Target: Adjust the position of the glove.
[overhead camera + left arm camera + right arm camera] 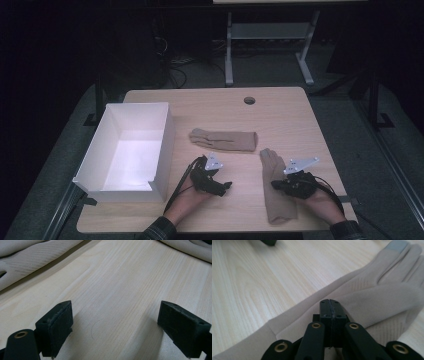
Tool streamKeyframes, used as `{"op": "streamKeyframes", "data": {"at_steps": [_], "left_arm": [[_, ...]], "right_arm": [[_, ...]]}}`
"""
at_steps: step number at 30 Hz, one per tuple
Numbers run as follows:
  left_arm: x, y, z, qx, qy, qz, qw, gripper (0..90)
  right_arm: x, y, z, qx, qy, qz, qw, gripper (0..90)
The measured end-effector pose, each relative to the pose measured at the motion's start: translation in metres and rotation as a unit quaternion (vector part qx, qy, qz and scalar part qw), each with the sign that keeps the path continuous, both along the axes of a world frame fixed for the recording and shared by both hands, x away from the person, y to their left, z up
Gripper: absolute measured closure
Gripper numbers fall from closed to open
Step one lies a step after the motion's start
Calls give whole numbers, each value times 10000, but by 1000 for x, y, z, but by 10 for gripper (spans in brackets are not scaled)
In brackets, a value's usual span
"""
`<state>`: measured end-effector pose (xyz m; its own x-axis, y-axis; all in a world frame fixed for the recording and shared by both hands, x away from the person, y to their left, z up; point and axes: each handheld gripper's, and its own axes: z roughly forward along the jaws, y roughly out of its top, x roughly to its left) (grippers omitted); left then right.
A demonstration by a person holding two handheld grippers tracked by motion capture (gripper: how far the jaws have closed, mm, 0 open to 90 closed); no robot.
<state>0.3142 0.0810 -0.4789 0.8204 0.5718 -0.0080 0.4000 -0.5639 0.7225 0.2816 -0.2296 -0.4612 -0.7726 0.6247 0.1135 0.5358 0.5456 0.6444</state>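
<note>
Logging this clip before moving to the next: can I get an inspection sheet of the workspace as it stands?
Surface: light wooden table, round hole near far edge.
Job's things: two beige gloves; near glove lies lengthwise under the right tongs, far glove lies crosswise mid-table.
Clutter: open white box at left, nothing seen inside.
Grippers: left tongs open over bare wood; right tongs shut, above the near glove, no fabric visibly pinched.
Cables: black cable trails from the left tongs.
Surroundings: dark room, grey table frame behind.
</note>
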Motion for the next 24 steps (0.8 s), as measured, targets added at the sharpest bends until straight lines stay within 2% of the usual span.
{"op": "streamKeyframes", "data": {"at_steps": [3, 8, 9, 11, 12, 13, 15, 16, 19, 20, 22, 23, 24], "left_arm": [[0, 0, 0, -1, -2, -2, 10000, 124], [0, 0, 0, 1, -4, -1, 10000, 124], [0, 0, 0, 4, -8, -9, 10000, 124], [0, 0, 0, -12, -9, -2, 10000, 123], [0, 0, 0, -12, -9, -2, 10000, 124], [0, 0, 0, 15, -12, -18, 10000, 124], [0, 0, 0, 38, -10, -29, 10000, 124], [0, 0, 0, 37, -5, -23, 10000, 124], [0, 0, 0, 30, 1, -20, 10000, 123], [0, 0, 0, 29, 1, -21, 10000, 123], [0, 0, 0, 27, 2, -18, 10000, 123], [0, 0, 0, 30, 0, -17, 10000, 123], [0, 0, 0, 29, 0, -19, 10000, 123]], "right_arm": [[0, -6, 9, 169, -211, -132, 9995, 857], [4, -19, 12, 230, -392, -412, 9981, 781], [6, -27, 12, 224, -437, -606, 9970, 698], [9, -33, 10, 211, -496, -779, 9955, 637], [9, -33, 10, 211, -496, -779, 9955, 637], [12, -41, 8, 183, -548, -955, 9938, 558], [13, -43, 6, 184, -561, -1061, 9926, 531], [17, -49, 1, 156, -529, -1195, 9913, 466], [20, -52, -2, 143, -565, -1280, 9901, 430], [23, -54, -6, 114, -578, -1384, 9886, 364], [24, -55, -8, 118, -580, -1403, 9883, 347], [26, -56, -11, 134, -576, -1500, 9869, 283], [27, -56, -11, 117, -586, -1518, 9866, 268]]}}
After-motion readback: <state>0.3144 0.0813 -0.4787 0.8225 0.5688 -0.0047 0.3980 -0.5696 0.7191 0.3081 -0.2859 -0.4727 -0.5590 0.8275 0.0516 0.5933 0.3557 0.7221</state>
